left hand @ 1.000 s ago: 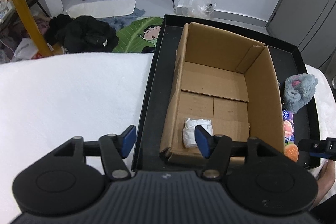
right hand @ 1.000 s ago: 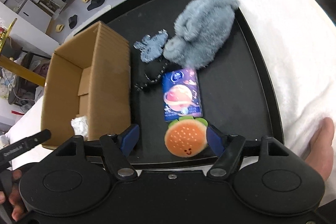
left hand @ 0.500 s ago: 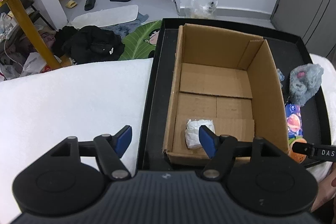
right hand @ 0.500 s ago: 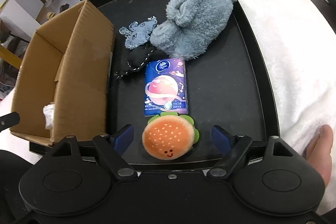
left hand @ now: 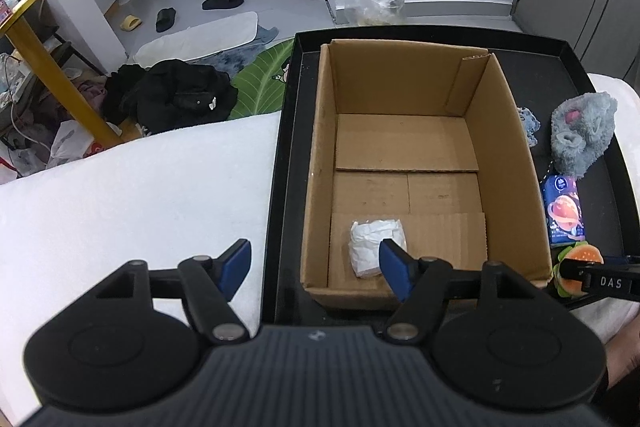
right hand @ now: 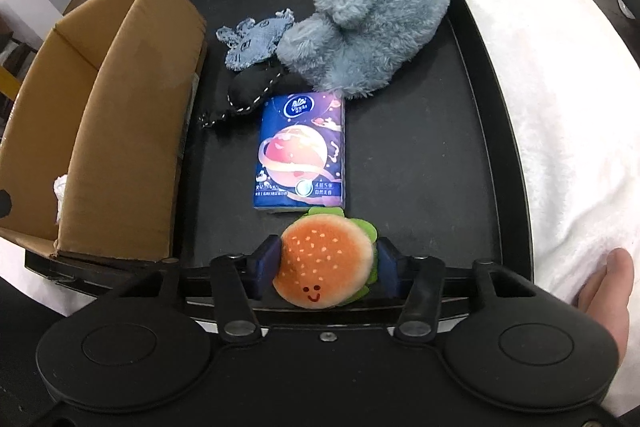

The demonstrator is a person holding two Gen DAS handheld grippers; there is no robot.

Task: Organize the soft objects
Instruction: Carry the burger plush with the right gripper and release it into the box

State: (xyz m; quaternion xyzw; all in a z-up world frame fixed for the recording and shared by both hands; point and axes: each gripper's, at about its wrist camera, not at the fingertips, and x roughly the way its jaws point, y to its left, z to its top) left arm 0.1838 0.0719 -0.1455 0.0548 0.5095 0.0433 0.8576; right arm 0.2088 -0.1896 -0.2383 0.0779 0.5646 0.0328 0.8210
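White blanket [right hand: 560, 107] under black tray [right hand: 460, 187], with right gripper [right hand: 327, 269] clamped on burger plush [right hand: 326, 267] at near rim, beside tissue pack [right hand: 302, 151] and grey plush [right hand: 372, 23]; left gripper [left hand: 316, 263] spread wide over box [left hand: 508, 163] holding white wad [left hand: 370, 241].

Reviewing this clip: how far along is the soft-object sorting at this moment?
Early. Done: only a white wad lies in the cardboard box. In hand: the right gripper is shut on the burger plush, not yet moved off the black tray. Left: the tissue pack, grey plush, blue denim toy and black toy. The left gripper is open, holding nothing.
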